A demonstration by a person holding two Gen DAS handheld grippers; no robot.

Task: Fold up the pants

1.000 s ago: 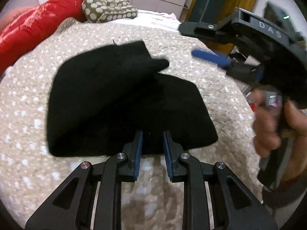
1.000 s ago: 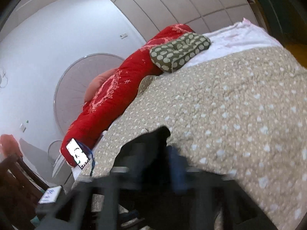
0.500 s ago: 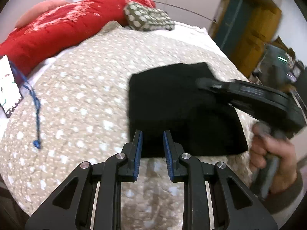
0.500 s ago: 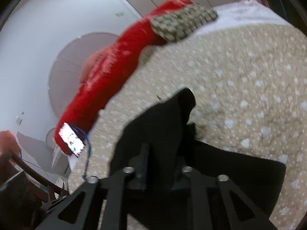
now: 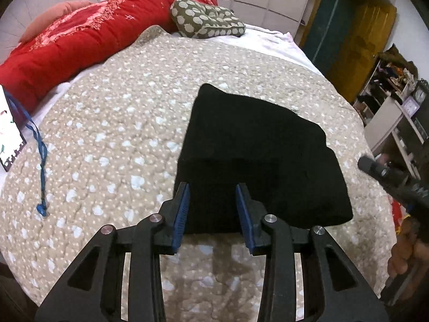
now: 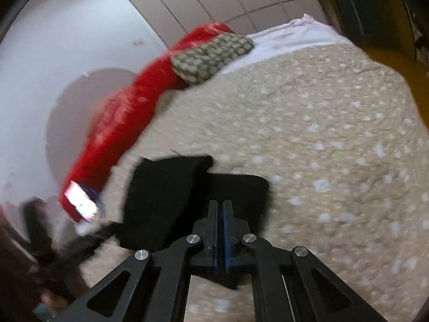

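The black pants [image 5: 257,158] lie folded into a compact block on the beige spotted quilt [image 5: 112,123] that covers the bed, with an upper layer resting on a wider lower layer. The left gripper [image 5: 213,209] hovers at the near edge of the pants with its blue-padded jaws spread apart and nothing between them. The right gripper [image 6: 221,230] has its jaws pressed fully together, empty, above the near end of the pants [image 6: 171,196]. A red duvet [image 5: 80,37] and an olive dotted cushion [image 5: 206,18] lie at the far end of the bed.
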